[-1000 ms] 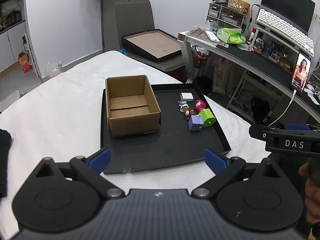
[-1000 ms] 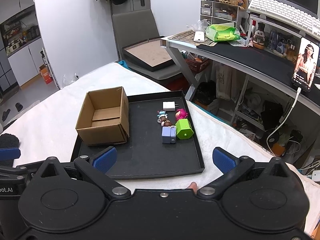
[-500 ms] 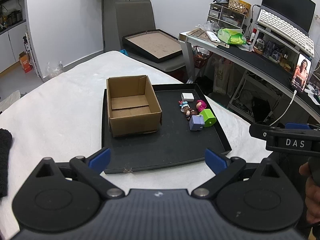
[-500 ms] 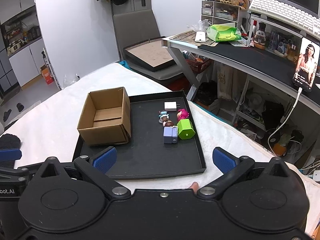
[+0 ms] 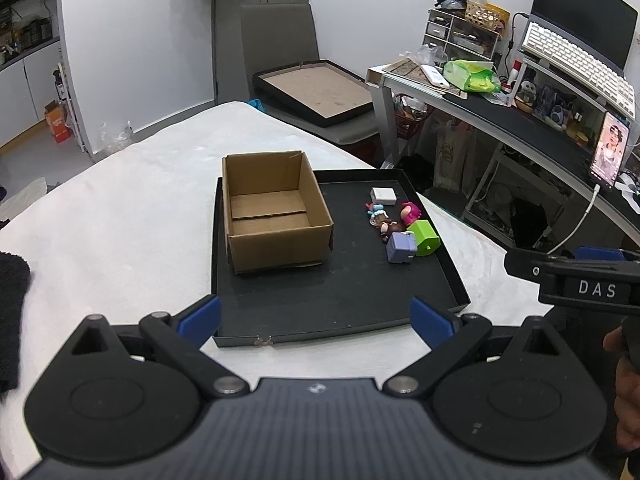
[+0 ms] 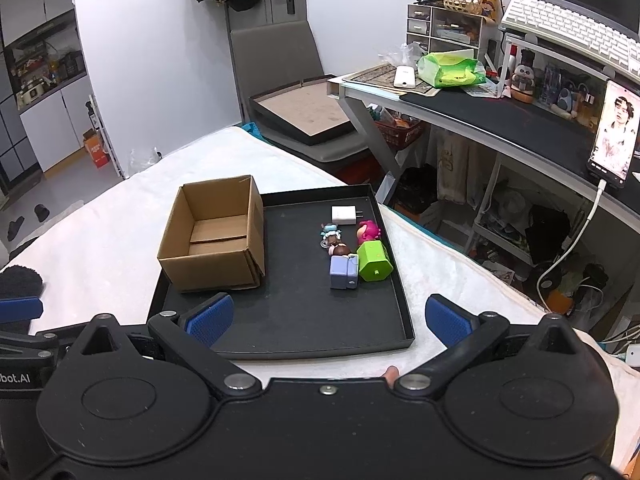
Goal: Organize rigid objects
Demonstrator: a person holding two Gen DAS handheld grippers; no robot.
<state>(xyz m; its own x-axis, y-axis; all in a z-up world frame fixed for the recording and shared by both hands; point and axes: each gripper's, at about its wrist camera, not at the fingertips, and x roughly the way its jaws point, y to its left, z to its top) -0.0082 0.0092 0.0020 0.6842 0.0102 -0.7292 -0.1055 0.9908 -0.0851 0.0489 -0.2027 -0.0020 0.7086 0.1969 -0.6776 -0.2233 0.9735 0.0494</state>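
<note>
**A:** Item one, the receptacle?

**B:** Cardboard box (image 5: 276,216), open-topped, stood on the black tray (image 5: 344,300) ahead and slightly left of the left gripper (image 5: 316,320). Contents: nothing visible inside. Judged: no sorting was done yet.

**A:** Loose stock?

**B:** All lay on the tray ahead and right of the left gripper, well apart from the box. White charger (image 6: 344,215), farthest out. Small blue-haired figure (image 6: 330,234), pink-haired figure (image 6: 369,231), a brown-haired figure (image 6: 340,251) between them and the blocks. Lilac block (image 6: 343,273) and green block (image 6: 374,262), touching each other, nearest the right gripper (image 6: 326,320).

**A:** Grippers?

**B:** Left: jaws spread wide, nothing between them, held short of the tray's near edge. Right: likewise spread wide and empty, just above the near rim. Neither touched any item.

**A:** Remaining?

**B:** Probably everything: six pieces to move, the box being the likely destination. The surface beneath was a white-covered bed (image 5: 120,216).
</note>
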